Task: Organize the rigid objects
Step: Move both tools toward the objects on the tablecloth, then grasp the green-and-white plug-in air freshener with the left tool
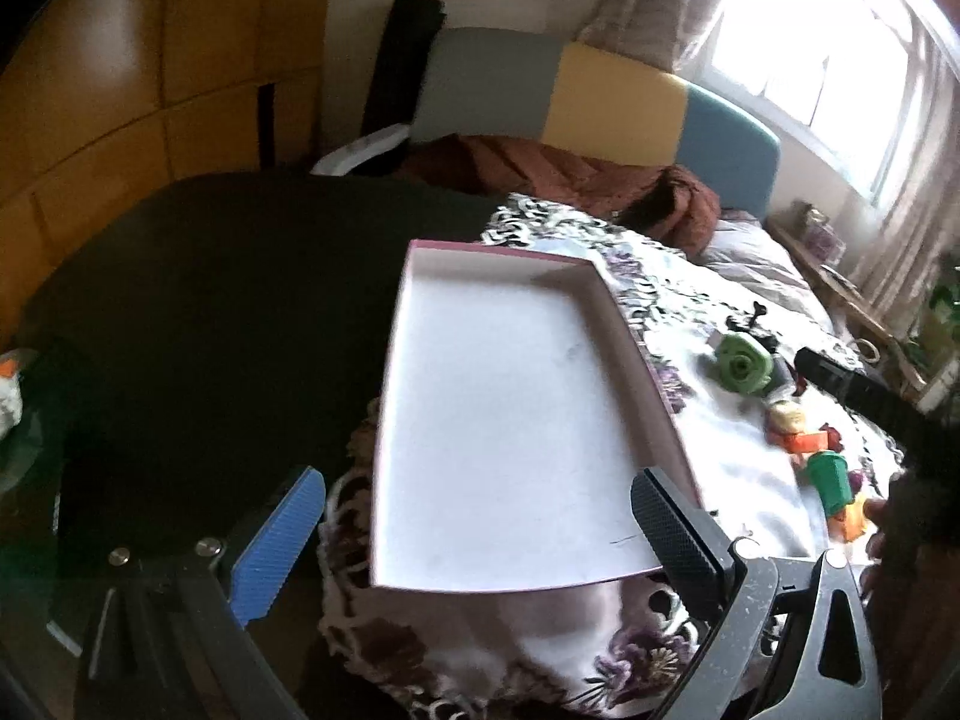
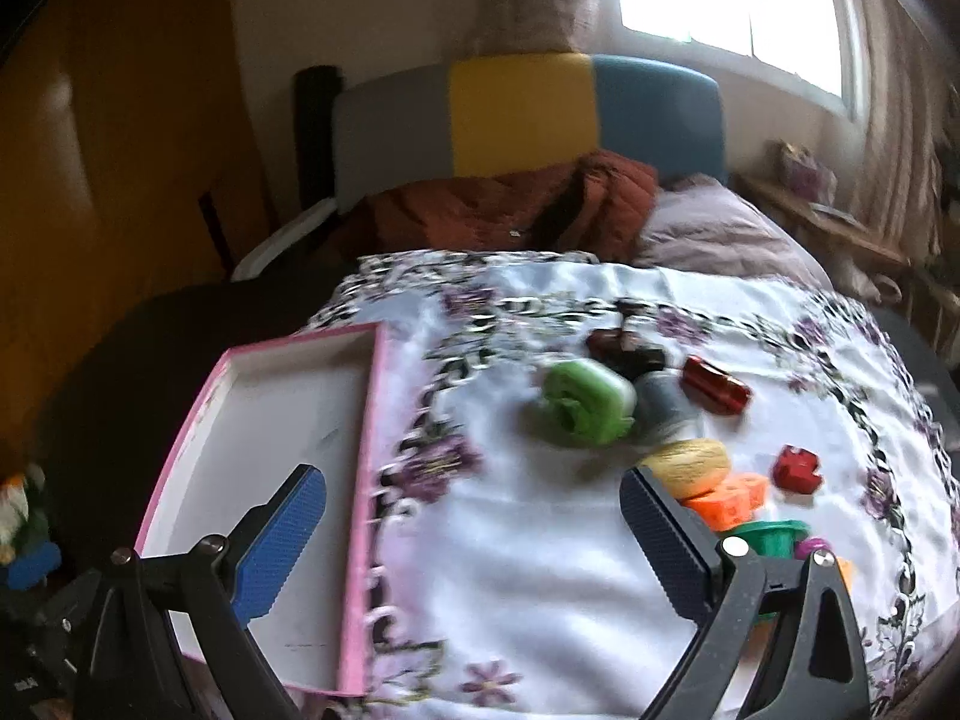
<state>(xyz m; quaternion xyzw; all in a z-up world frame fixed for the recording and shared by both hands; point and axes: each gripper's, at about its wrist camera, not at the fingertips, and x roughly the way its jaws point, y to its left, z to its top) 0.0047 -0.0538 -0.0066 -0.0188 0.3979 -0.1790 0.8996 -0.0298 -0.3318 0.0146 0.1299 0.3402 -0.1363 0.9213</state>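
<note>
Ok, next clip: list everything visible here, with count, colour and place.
box: one, pink outside, white inside, nothing in it, left part of the cloth.
tablecloth: one, white with purple flowers, over the dark table.
green roll: one, mid cloth.
red cylinder: one, beyond the roll, to its right.
yellow ball: one, near the right tongs.
orange disc: one, beside the ball.
red block: one, right of the disc.
green cup: one, near edge, partly hidden.
bed headboard: grey, yellow, blue, behind the table.
left tongs: open, over the box.
right tongs: open, above the cloth.
</note>
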